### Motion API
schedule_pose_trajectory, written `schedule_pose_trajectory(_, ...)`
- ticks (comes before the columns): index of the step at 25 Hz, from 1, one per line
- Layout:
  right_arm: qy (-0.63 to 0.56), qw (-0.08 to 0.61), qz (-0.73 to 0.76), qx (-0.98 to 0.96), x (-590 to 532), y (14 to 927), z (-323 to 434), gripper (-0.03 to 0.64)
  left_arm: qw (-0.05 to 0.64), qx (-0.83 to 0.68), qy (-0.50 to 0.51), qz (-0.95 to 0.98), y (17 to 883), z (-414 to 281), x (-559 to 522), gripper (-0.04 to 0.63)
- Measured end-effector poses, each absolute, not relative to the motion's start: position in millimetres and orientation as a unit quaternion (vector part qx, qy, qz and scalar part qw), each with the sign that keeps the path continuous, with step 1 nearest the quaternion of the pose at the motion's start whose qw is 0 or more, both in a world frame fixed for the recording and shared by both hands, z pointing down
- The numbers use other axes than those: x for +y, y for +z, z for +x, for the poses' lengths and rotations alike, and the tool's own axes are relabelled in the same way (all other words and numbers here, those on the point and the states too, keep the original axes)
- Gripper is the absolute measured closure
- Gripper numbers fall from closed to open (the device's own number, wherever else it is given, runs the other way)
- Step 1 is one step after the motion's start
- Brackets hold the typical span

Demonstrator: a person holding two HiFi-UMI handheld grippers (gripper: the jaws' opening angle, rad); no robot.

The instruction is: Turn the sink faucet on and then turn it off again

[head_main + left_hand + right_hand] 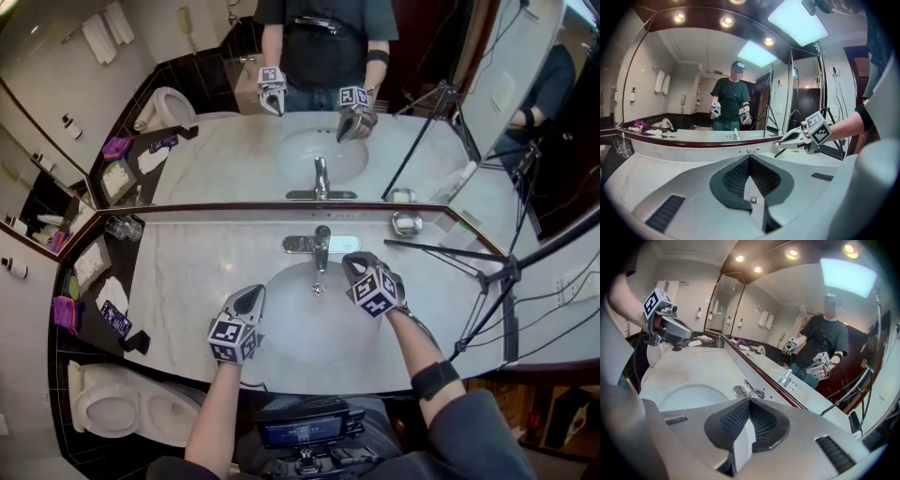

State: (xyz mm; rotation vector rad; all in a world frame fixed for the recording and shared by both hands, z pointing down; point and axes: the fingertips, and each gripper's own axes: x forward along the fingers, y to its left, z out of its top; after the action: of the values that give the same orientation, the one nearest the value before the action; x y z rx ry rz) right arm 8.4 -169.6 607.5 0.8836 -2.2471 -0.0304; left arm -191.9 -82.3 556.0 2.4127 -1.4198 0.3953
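The chrome sink faucet [322,246] stands at the back of the white basin [291,309] in the marble counter, its spout over the bowl. No running water shows. My right gripper [354,263] hovers just right of the faucet, jaws shut with nothing between them; in the right gripper view [749,402] the faucet [744,391] lies just beyond the tips. My left gripper [255,294] is over the basin's left front rim, also shut and empty [749,159]. Neither gripper touches the faucet.
A big mirror [234,141] rises behind the counter. A glass tumbler [122,228] stands at the counter's left end, a small metal dish [406,223] at the right. A black tripod [487,277] leans over the right side. A toilet [131,408] is lower left.
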Motion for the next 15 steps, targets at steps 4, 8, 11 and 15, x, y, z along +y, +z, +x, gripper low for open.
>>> schedule_pose_trajectory(4, 0.053, 0.310, 0.394, -0.864, -146.1, 590.9, 39.2, 0.597, 0.158, -0.489, 0.136, 0.847, 556.0, -188.7, -83.8, 0.594)
schedule_pose_trajectory(8, 0.121, 0.254, 0.439, -0.853, -123.9, 587.8, 68.7, 0.597, 0.161, -0.489, 0.133, 0.847, 557.8, -186.9, -84.5, 0.594)
schedule_pose_trajectory(11, 0.150, 0.217, 0.469, -0.843, -111.1, 590.8, 92.5, 0.597, 0.166, -0.487, 0.128, 0.848, 558.2, -184.4, -84.6, 0.594)
schedule_pose_trajectory(15, 0.184, 0.179, 0.490, -0.833, -93.7, 588.2, 111.3, 0.597, 0.172, -0.486, 0.122, 0.848, 559.0, -179.4, -82.0, 0.594)
